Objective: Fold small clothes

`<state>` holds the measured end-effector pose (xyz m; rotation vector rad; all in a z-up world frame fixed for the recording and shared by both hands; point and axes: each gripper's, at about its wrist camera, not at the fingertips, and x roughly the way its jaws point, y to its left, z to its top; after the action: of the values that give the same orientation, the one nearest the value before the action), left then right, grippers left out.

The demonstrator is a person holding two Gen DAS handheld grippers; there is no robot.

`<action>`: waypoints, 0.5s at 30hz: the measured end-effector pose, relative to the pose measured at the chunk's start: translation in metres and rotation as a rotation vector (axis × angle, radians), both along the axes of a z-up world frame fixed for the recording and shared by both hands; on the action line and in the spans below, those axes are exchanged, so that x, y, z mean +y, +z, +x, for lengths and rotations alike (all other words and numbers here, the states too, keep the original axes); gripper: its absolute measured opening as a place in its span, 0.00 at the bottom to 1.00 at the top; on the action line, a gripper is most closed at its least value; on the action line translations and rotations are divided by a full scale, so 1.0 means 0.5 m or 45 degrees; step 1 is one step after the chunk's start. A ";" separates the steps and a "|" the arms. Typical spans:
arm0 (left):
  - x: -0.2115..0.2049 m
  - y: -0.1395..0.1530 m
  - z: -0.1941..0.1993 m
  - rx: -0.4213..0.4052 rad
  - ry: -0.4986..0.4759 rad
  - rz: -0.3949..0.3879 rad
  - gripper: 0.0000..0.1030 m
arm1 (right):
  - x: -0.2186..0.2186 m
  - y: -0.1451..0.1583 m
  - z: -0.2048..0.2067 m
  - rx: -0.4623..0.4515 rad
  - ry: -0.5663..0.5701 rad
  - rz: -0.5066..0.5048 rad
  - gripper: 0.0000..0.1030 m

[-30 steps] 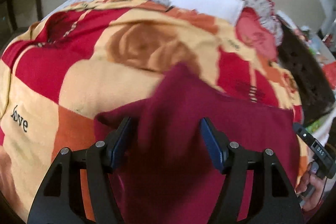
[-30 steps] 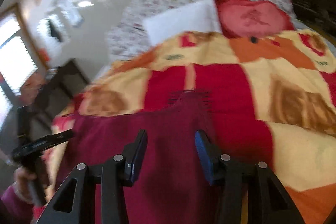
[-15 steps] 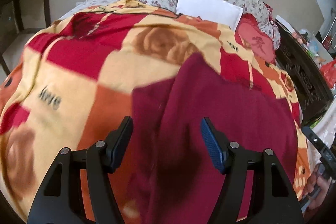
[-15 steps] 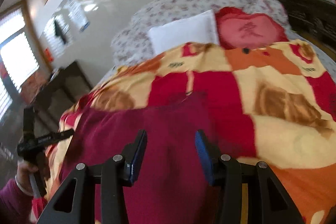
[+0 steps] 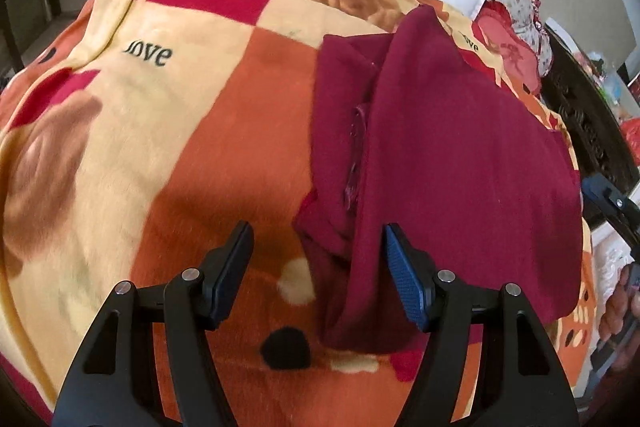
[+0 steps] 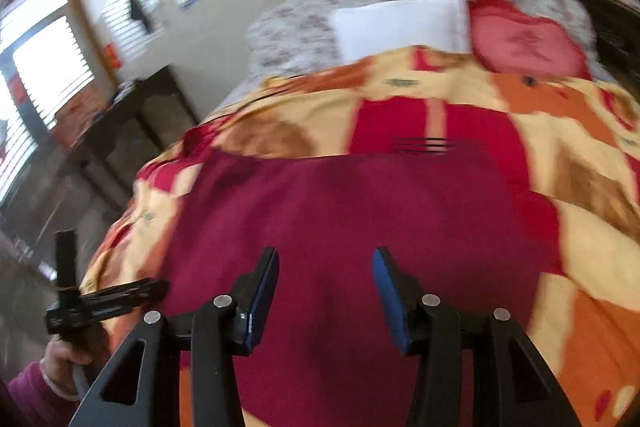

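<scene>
Spread over a bed under a patchwork blanket [image 5: 120, 155] in red, orange and cream: a maroon garment [image 5: 460, 155], lying toward the blanket's right side in the left wrist view. Soft, light, limp knit by the look of it; likely to sag and drag, so best pinched at an edge or corner, such as the bunched lapped fold on its left. Left gripper [image 5: 318, 267] fingers apart, empty. Right gripper [image 6: 325, 291] fingers apart above the cloth, clamping nothing.
</scene>
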<state>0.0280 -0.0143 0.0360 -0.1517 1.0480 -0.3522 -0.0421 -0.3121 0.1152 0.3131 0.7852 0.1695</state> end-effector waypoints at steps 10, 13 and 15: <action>0.038 -0.018 -0.022 0.032 0.039 -0.108 0.65 | 0.240 -0.001 0.175 -0.014 0.283 0.061 0.39; 0.047 -0.024 -0.028 0.028 0.033 -0.128 0.65 | 0.305 -0.025 0.232 0.081 0.304 -0.072 0.39; 0.051 -0.026 -0.030 0.027 0.038 -0.146 0.65 | 0.337 -0.054 0.264 0.138 0.326 -0.090 0.39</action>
<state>0.0132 0.0111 0.0228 -0.2739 1.0460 -0.3845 0.0900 -0.1436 0.0881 0.1548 0.9359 0.3670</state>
